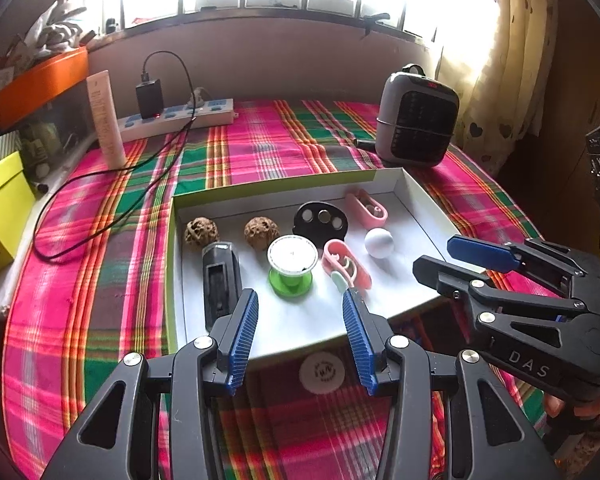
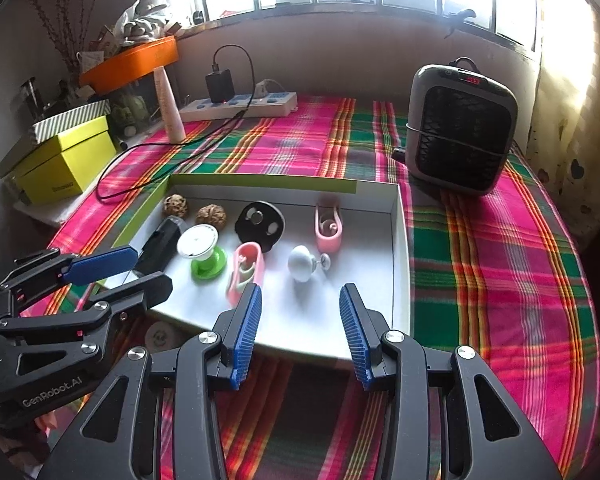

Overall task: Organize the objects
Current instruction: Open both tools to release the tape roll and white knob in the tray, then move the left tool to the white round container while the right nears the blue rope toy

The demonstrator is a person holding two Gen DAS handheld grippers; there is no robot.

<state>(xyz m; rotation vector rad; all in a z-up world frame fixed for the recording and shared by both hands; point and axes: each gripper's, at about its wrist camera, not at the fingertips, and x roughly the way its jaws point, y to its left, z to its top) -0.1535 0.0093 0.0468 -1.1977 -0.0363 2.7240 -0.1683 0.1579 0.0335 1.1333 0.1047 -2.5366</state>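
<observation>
- Left gripper (image 1: 300, 308): jaws apart, nothing between the blue pads; it hangs over the near edge of the tray (image 1: 416, 196).
- Tray: shallow white box with a green rim, on the plaid cloth (image 1: 100, 280), middle of the table. All the small items I can see lie inside it except one.
- Far left in the tray: two walnuts (image 1: 201, 232), side by side. Near them, a black stapler-like block (image 1: 219, 280) lying lengthwise.
- Centre: green spool (image 1: 292, 266) with a white top, upright; behind it a black oval disc (image 1: 320, 221) with round holes.
- Right of centre: two pink clips (image 1: 346, 266), one near, one far, and a white knob (image 1: 379, 242) between them (its metal stem shows in the right wrist view).
- Right gripper (image 2: 300, 320): also open and empty, over the tray's near right part.
- Still out: a small white round cap (image 1: 322, 372) on the cloth, just near of the tray.
- Judgement: sorting looks nearly done; the cap is probably the last piece, unless items get regrouped inside.
</observation>
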